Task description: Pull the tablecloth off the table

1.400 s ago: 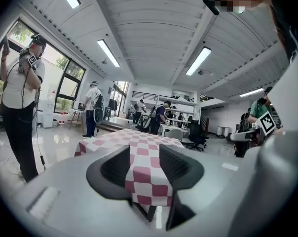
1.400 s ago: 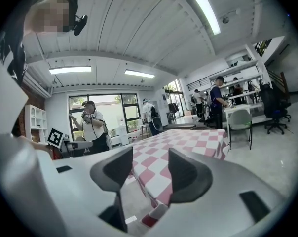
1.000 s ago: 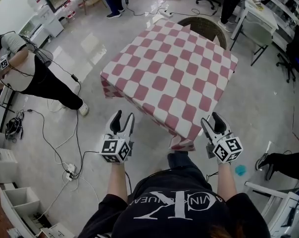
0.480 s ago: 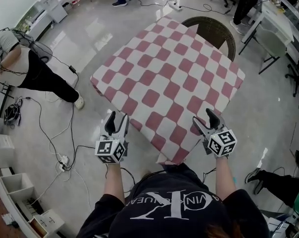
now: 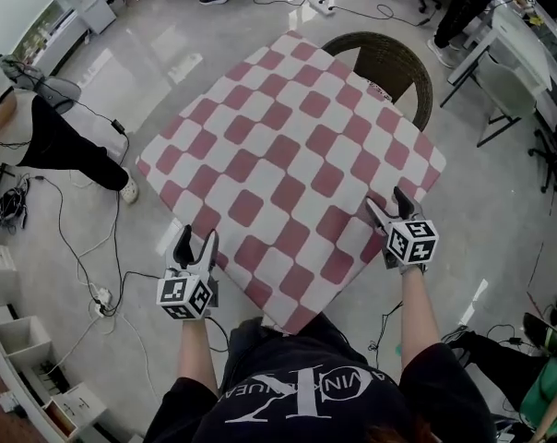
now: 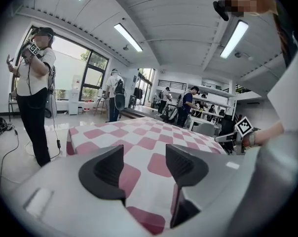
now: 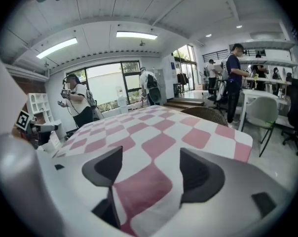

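Note:
A red-and-white checked tablecloth [image 5: 288, 164] covers a square table whose corner points at me. My left gripper [image 5: 195, 240] sits at the cloth's near-left edge. In the left gripper view its jaws [image 6: 144, 164] stand apart with the cloth [image 6: 149, 142] showing between them, untouched by the pads. My right gripper [image 5: 389, 203] is over the near-right edge. Its jaws [image 7: 151, 172] gape wide above the cloth [image 7: 149, 147], pads clear of it. Both pairs of jaws have just been opening.
A dark wicker chair [image 5: 389, 58] stands at the table's far side. A person [image 5: 39, 127] bends at the left, with cables [image 5: 85, 247] across the floor. A white desk and chair [image 5: 504, 72] are at the right, white shelves [image 5: 20, 367] at the lower left.
Both grippers have moved forward and down to the cloth's near edges, the right one further. Their jaws stand wider apart. The table now lies closer below me.

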`<action>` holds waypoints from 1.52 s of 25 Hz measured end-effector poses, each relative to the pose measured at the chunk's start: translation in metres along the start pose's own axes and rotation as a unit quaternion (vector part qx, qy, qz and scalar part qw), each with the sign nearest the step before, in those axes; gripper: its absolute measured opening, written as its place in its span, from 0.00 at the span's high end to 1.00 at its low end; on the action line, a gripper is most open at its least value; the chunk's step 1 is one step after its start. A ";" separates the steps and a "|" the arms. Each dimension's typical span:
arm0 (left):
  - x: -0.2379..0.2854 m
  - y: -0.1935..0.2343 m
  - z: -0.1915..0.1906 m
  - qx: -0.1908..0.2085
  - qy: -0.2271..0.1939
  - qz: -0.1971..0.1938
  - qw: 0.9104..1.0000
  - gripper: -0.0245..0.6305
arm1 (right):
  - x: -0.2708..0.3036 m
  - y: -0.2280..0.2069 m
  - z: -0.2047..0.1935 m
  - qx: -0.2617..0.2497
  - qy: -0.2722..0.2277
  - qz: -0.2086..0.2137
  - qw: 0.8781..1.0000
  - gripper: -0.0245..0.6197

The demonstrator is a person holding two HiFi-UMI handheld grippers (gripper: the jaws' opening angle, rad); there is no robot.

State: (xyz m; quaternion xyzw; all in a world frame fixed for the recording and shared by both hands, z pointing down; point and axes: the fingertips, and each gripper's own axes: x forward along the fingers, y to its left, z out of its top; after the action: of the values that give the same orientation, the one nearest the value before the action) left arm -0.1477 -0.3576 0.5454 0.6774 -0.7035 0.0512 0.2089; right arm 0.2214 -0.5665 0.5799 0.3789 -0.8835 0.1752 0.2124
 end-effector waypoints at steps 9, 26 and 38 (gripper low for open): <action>0.025 -0.027 -0.018 0.042 0.035 -0.023 0.998 0.54 | 0.053 -0.069 0.004 0.001 0.069 -0.049 0.996 0.43; 0.073 0.002 -0.013 0.032 0.049 -0.042 0.997 0.54 | 0.089 -0.031 -0.017 0.015 0.174 -0.055 0.983 0.43; 0.107 0.037 -0.013 0.048 0.097 -0.048 0.993 0.43 | 0.087 -0.001 -0.028 -0.051 0.209 -0.086 0.973 0.86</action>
State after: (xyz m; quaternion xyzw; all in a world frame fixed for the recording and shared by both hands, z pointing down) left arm -0.1804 -0.4504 0.6036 0.7117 -0.6432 0.1404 0.2451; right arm 0.1747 -0.6064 0.6479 0.3973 -0.7912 0.1861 0.4260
